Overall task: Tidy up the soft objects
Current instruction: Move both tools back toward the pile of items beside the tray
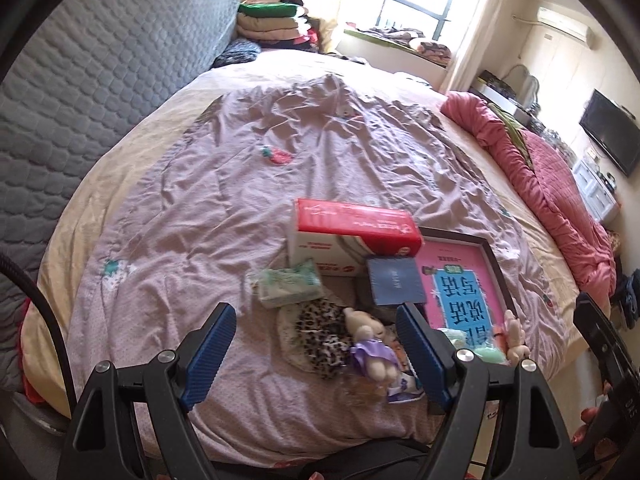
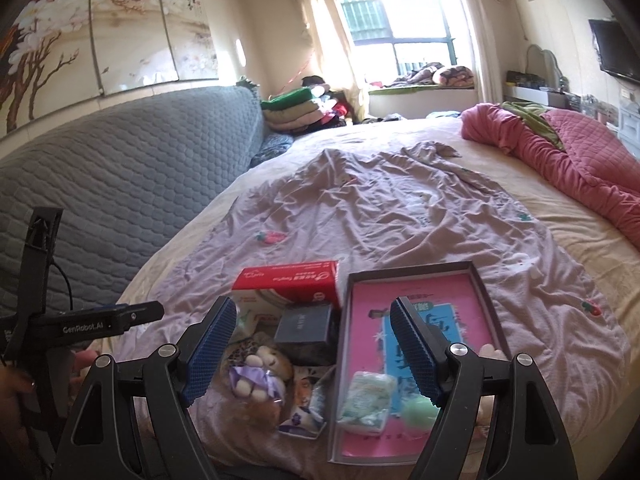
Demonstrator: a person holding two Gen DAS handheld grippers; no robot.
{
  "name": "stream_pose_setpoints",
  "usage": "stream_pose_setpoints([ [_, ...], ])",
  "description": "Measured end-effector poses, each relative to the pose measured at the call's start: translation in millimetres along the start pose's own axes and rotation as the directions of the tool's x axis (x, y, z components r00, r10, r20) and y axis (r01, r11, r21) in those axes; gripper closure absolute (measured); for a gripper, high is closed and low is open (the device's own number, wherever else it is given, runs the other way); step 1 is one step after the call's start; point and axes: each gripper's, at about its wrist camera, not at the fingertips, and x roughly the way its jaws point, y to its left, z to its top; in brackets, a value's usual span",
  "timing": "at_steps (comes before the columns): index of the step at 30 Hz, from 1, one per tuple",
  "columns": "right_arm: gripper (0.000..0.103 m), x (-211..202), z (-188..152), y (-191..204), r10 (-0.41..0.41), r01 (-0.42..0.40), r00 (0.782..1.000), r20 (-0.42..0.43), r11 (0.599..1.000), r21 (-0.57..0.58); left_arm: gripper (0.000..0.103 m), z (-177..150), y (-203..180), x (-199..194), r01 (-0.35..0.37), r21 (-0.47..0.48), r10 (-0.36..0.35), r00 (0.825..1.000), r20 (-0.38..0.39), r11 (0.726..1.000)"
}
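Soft toys awaited near the bed's near edge

Both tongs, left [image 1: 316, 350] and right [image 2: 312, 350], are held wide and empty above the small purple-dressed plush doll [image 1: 370, 350]; neighbouring clutter could be snagged instead.

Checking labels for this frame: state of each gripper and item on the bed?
left gripper: open, empty
right gripper: open, empty
plush doll: lying loose on the bedsheet
leopard cloth: crumpled, under the doll
tissue pack: lying on the sheet
second tissue pack: inside the tray
tray: open-topped, pink book in it
red box: closed
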Motion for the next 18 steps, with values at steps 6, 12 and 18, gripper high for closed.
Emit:
stream_pose_setpoints([
  [6, 0.022, 12.1, -6.7, 10.2, 0.017, -0.017, 0.999, -0.029, 1.0, -0.018, 0.022, -2.6, 20.4, 6.3, -0.019, -0.033, 0.019, 1.0, -0.01, 0.999],
  [12, 0.022, 30.8, -17.3, 22.3, 0.029, -0.033, 0.997, -0.076, 0.999, -0.041, 0.022, -9.4, 38.3, 21.4, -0.065, -0.048, 0.064, 0.997, -0.031, 0.997],
  [18, 0.022, 49.6, -27.3, 31.7, 0.031, -0.039, 0.992, -0.12, 0.998, -0.057, 0.022, -15.4, 50.4, 34.2, -0.051, -0.073, 0.047, 0.997, -0.055, 0.996],
])
